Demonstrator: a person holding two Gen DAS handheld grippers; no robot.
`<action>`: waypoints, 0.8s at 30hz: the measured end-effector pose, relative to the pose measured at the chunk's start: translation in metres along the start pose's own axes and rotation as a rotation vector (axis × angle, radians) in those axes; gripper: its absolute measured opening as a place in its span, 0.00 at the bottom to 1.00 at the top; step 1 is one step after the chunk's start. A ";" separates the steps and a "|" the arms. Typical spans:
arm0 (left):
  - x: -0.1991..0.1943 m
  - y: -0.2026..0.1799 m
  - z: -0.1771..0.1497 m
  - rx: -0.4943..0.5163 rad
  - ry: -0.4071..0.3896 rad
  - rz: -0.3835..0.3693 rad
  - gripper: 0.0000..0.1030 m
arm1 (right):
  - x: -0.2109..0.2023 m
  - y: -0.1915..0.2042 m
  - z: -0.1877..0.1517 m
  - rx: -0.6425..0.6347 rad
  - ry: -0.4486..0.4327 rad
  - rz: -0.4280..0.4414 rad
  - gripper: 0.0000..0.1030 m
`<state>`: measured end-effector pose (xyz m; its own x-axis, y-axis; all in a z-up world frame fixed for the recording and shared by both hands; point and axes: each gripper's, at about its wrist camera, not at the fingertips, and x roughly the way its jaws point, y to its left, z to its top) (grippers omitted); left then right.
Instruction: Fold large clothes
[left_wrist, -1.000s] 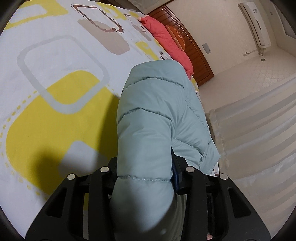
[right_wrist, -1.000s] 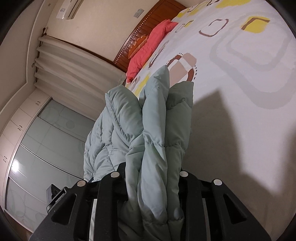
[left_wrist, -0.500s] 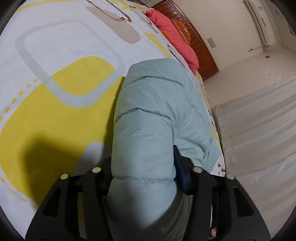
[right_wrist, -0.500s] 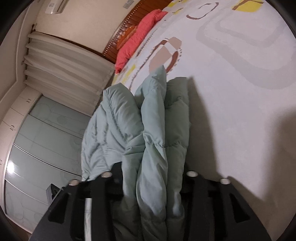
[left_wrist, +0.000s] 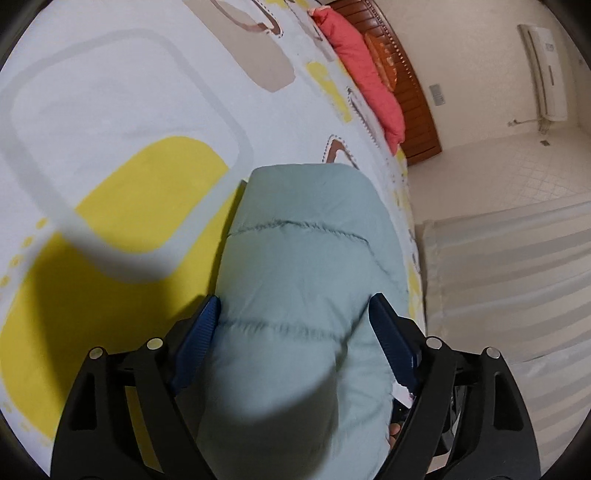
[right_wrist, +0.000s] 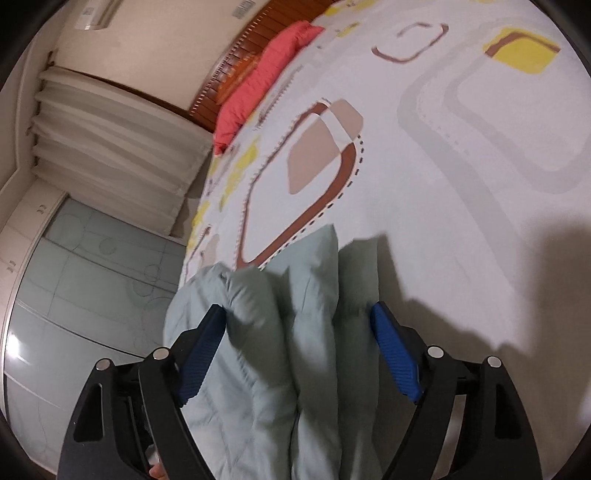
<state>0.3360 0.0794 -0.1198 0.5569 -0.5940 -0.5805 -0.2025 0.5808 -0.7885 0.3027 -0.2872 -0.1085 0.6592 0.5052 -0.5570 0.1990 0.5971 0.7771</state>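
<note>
A pale mint quilted puffer jacket (left_wrist: 303, 266) lies folded on the bed near its edge. My left gripper (left_wrist: 295, 314) is open, its blue pads (left_wrist: 199, 339) spread on either side of the jacket's rounded fold. In the right wrist view the jacket (right_wrist: 280, 332) shows as several bunched layers. My right gripper (right_wrist: 299, 317) is open too, with a blue pad (right_wrist: 395, 350) clear of the fabric on the right side.
The bed sheet (left_wrist: 129, 110) is white with yellow, grey and brown squares. A red pillow (left_wrist: 362, 74) lies against the wooden headboard (left_wrist: 413, 96). Curtains (right_wrist: 110, 140) and a glass wardrobe (right_wrist: 85, 295) stand beside the bed.
Both grippers were shut on the jacket and have opened wide. The jacket has come down to rest on the bed.
</note>
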 end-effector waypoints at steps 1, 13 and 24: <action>0.004 -0.002 0.000 0.008 0.002 0.021 0.76 | 0.003 -0.001 0.001 0.006 0.001 -0.003 0.72; 0.028 -0.001 0.005 0.063 0.035 0.125 0.44 | 0.031 -0.027 -0.002 0.091 0.061 0.025 0.23; -0.040 0.025 -0.049 0.024 -0.001 0.013 0.81 | -0.039 -0.025 -0.051 0.076 0.052 0.056 0.75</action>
<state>0.2697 0.0904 -0.1265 0.5549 -0.5858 -0.5907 -0.1904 0.6017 -0.7757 0.2350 -0.2907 -0.1212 0.6324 0.5695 -0.5250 0.2186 0.5190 0.8263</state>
